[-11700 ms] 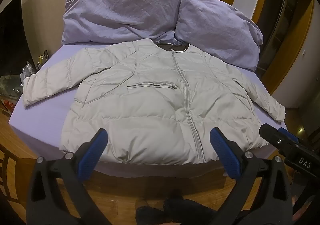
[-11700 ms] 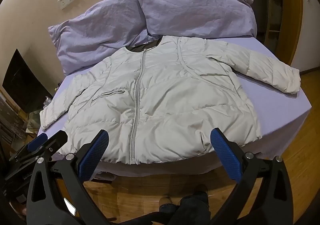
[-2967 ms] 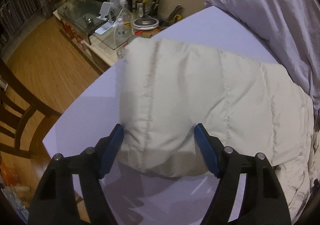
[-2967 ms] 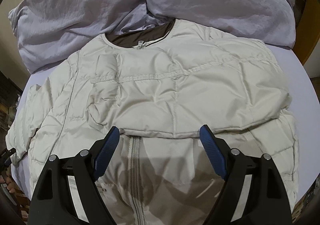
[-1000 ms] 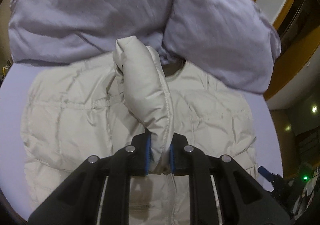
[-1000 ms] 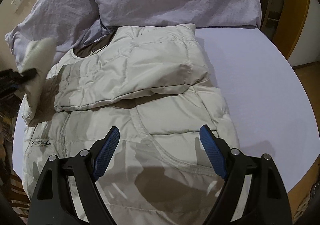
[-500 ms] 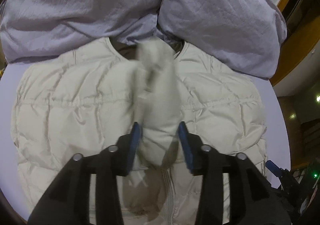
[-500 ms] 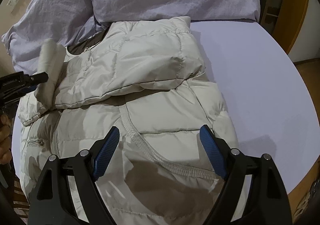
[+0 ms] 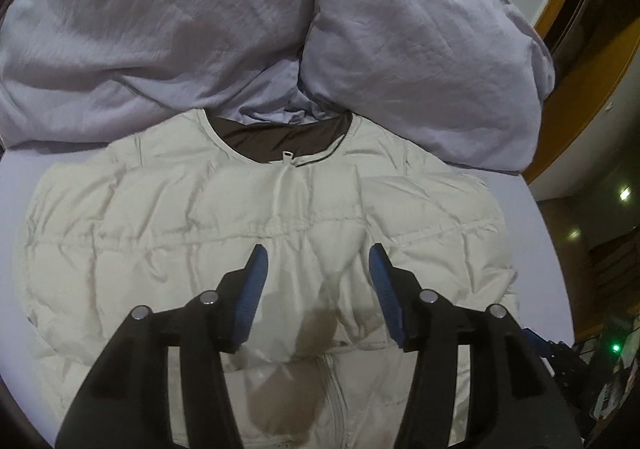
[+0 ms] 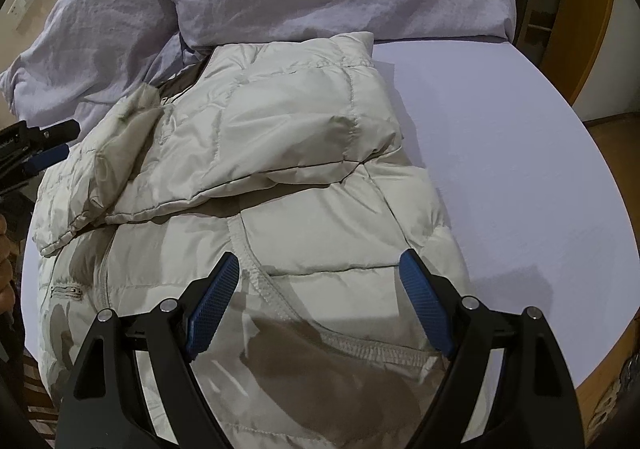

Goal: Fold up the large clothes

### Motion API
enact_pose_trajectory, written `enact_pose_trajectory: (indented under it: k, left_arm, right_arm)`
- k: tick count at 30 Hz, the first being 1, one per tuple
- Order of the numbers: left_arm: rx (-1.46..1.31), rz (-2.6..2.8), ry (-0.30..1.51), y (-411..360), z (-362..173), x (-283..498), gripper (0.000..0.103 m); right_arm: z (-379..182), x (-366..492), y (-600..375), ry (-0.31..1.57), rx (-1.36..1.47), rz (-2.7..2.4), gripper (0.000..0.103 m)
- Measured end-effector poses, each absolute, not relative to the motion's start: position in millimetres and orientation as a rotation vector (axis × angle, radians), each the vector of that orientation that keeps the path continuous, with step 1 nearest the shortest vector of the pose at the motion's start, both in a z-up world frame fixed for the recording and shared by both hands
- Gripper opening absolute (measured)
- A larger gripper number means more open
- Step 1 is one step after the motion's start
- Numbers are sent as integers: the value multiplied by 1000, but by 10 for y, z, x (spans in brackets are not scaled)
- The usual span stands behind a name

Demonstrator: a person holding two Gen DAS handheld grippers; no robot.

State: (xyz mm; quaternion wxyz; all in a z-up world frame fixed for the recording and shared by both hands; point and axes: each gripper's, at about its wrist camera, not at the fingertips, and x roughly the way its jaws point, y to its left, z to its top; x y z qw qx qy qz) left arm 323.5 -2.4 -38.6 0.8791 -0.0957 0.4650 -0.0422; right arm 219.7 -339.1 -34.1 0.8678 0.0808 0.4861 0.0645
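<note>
A cream puffer jacket [image 9: 168, 225] lies front up on the lilac bed, collar toward the pillows. Both sleeves are folded across its chest; the left sleeve [image 10: 120, 153] lies on top of the right sleeve [image 10: 280, 129]. My left gripper [image 9: 316, 261] is open and empty, hovering just above the folded sleeves at mid-chest. It also shows at the left edge of the right wrist view [image 10: 44, 149]. My right gripper [image 10: 320, 273] is open and empty above the jacket's right side, near its lower body [image 10: 340, 233].
Two lilac pillows [image 9: 420, 49] lie against the head of the bed behind the collar. Bare lilac sheet [image 10: 500, 169] spreads to the right of the jacket. Wooden floor [image 10: 612, 129] and a wooden door frame [image 9: 580, 49] lie beyond the bed's right edge.
My left gripper carried the left sleeve across the chest, opened and let it drop on the right sleeve. My right gripper stayed open and drifted slightly nearer the jacket.
</note>
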Motion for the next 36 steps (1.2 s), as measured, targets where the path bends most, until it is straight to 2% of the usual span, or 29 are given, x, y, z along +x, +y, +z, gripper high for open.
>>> enact_pose_trajectory:
  k: [9,21,33,36]
  left_arm:
    - [-170,10,1061,-2,-788,3377,51]
    - [-106,74,1083,-182,-1113,3385,49]
    - [-104,93,1053,-134,-878,3177,48]
    - [-97,100,1036,-39,-784,3003,53]
  right_arm:
    - [-316,2231,-3393,1013,171,152,84]
    - [-378,2243,-3467,1039,164,154,84]
    - [-305,2198,-3432,1033,126,177,85]
    - [-290,2137,-3439,1028,124,178,88]
